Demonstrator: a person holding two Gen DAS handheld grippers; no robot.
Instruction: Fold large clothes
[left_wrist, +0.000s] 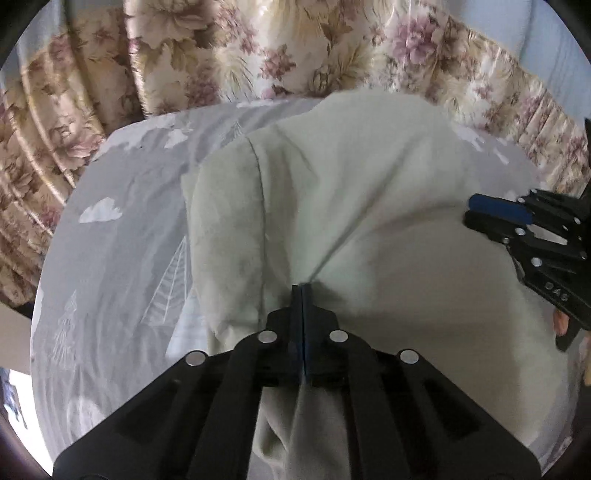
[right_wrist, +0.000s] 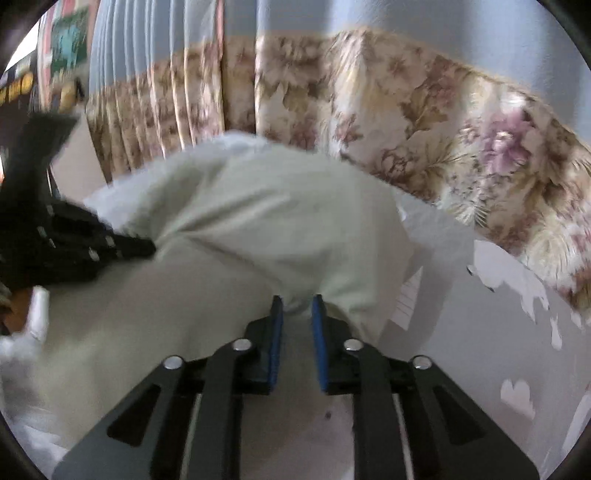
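Home bedroom, printed bedsheet, floral curtains (pleated)

My left gripper is hiding the fold of the pale garment pinched in its jaws. The right wrist view is blurring my left gripper, and the bed sheet is running off the frame edge.

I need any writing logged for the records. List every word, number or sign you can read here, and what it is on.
"045", on the black side of the right tool; the first character is unsure.
Yellow letters on the dark poster: too blurred to read.
No writing on the pale garment, the grey sheet or the flowered curtain.
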